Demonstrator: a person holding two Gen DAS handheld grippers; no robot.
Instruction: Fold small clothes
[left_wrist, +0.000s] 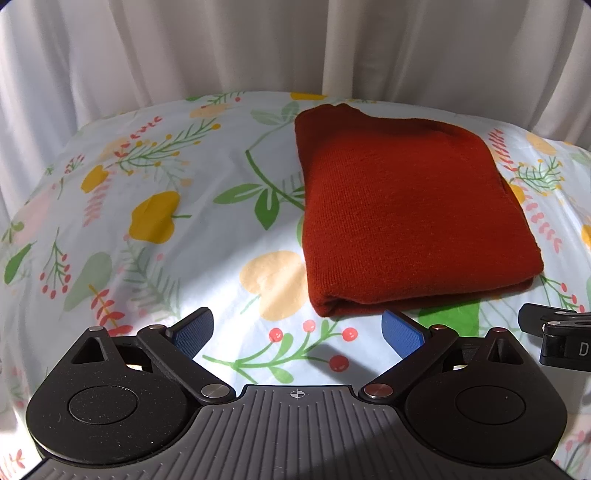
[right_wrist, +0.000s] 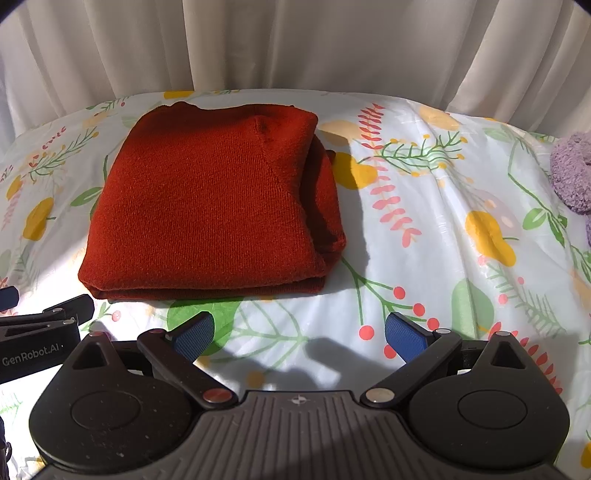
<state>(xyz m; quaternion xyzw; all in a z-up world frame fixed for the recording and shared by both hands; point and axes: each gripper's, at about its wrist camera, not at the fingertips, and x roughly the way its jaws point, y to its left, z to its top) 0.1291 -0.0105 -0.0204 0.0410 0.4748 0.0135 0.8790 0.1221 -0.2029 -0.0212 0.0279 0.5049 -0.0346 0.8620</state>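
Observation:
A rust-red knitted garment (left_wrist: 410, 214) lies folded into a neat thick rectangle on the floral sheet (left_wrist: 166, 266). In the right wrist view the same folded garment (right_wrist: 207, 210) sits ahead and to the left. My left gripper (left_wrist: 297, 332) is open just short of the garment's near folded edge, blue pads wide apart and empty. My right gripper (right_wrist: 299, 334) is also open and empty, hovering over bare sheet (right_wrist: 424, 236) to the right of the garment's near corner. Each gripper shows at the edge of the other's view.
White curtains (left_wrist: 221, 44) hang behind the far edge of the bed. A fluffy purple item (right_wrist: 572, 173) lies at the far right of the sheet. Sunlight and shadows fall across the sheet near the grippers.

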